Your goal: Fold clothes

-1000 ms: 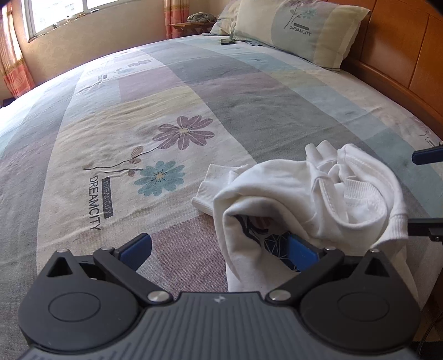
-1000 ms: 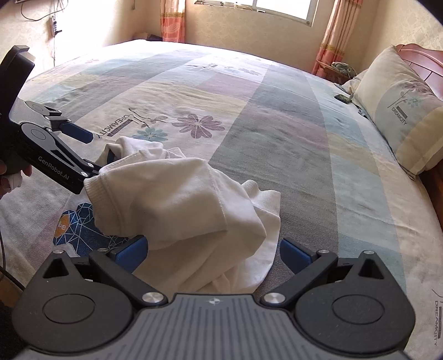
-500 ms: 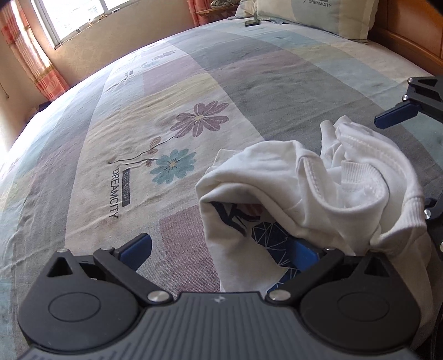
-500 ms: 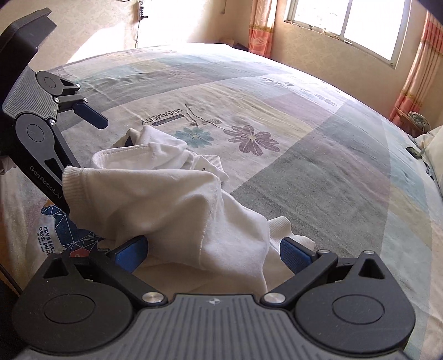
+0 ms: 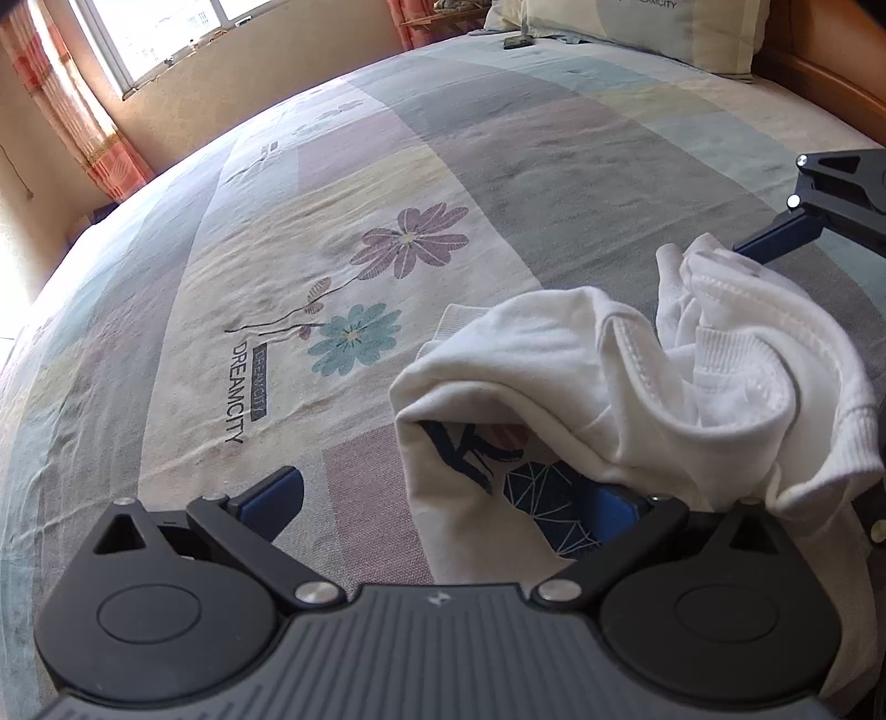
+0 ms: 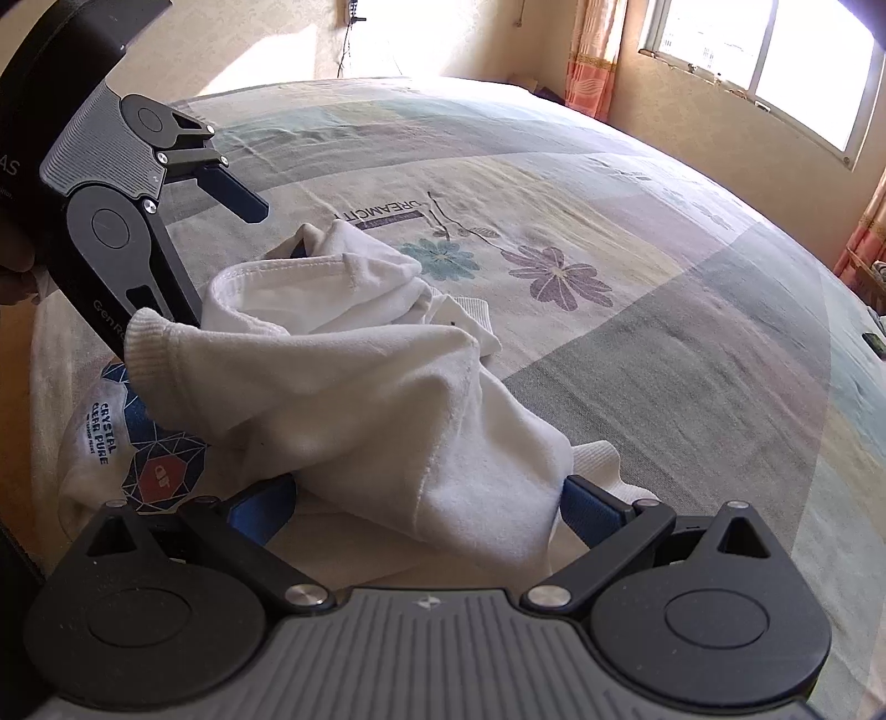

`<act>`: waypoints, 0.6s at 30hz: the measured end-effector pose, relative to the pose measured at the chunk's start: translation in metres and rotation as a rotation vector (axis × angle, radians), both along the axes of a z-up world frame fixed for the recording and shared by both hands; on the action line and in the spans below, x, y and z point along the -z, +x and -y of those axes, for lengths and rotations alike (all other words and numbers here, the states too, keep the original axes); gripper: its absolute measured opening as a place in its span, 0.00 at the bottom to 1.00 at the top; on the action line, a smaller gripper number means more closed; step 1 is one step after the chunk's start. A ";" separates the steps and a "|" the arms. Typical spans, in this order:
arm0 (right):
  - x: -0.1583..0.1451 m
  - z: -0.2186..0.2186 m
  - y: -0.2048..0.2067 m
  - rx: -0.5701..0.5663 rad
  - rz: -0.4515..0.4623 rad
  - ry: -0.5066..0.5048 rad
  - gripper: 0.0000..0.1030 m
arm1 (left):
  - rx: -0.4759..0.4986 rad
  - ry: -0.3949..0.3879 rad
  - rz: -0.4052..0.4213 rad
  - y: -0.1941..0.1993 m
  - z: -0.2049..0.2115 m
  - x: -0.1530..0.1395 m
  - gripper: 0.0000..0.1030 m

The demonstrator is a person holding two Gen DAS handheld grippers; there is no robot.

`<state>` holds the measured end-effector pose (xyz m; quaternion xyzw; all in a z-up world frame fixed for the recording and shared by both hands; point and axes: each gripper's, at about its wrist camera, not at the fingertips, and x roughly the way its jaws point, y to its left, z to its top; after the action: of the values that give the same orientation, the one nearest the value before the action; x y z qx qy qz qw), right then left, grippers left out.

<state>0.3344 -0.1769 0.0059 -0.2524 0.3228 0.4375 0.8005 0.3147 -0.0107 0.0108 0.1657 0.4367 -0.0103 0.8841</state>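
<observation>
A crumpled white sweatshirt [image 5: 598,382] with a blue geometric print [image 6: 160,465] lies bunched on the patchwork bedspread [image 5: 443,183] near the bed's edge. My left gripper [image 5: 443,498] is open; its right finger sits under a fold of the sweatshirt and its left finger rests over bare bedspread. My right gripper [image 6: 426,507] is open too, with the sweatshirt [image 6: 360,399] heaped between its fingers. In the right wrist view the left gripper [image 6: 277,230] stands at the pile's far left. In the left wrist view one blue finger [image 5: 775,238] of the right gripper shows beyond the pile.
Pillows [image 5: 664,27] and a wooden headboard [image 5: 830,77] are at the head of the bed. A small dark object [image 5: 518,41] lies near the pillows. A window [image 5: 166,27] with orange curtains [image 5: 94,127] is beyond. The bed's edge [image 6: 22,443] runs beside the pile.
Both grippers have swung leftward around the pile, so the window fills more of each view. The sweatshirt has bunched slightly higher. Both grippers stayed open.
</observation>
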 end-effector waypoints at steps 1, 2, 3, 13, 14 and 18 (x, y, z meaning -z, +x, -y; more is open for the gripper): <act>-0.001 -0.002 0.005 0.006 0.006 0.007 1.00 | 0.002 0.005 0.014 0.007 -0.002 -0.001 0.99; -0.002 -0.003 0.011 0.014 0.009 0.017 1.00 | -0.004 0.005 0.029 0.017 -0.004 -0.003 1.00; -0.004 -0.005 0.018 0.030 0.017 0.024 1.00 | -0.010 0.004 0.044 0.028 -0.007 -0.005 1.00; 0.000 -0.012 0.129 0.424 0.102 0.010 1.00 | -0.072 0.074 0.102 0.119 -0.045 -0.001 0.99; -0.001 -0.004 0.132 0.456 0.078 0.026 1.00 | -0.057 0.028 0.101 0.114 -0.049 -0.003 0.99; -0.006 0.022 0.117 0.529 0.018 0.058 1.00 | 0.003 -0.132 0.082 0.089 -0.064 -0.004 0.99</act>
<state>0.4518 -0.1993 0.0115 -0.1399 0.3578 0.2198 0.8967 0.4038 0.0536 0.0145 0.1079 0.3981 -0.0338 0.9103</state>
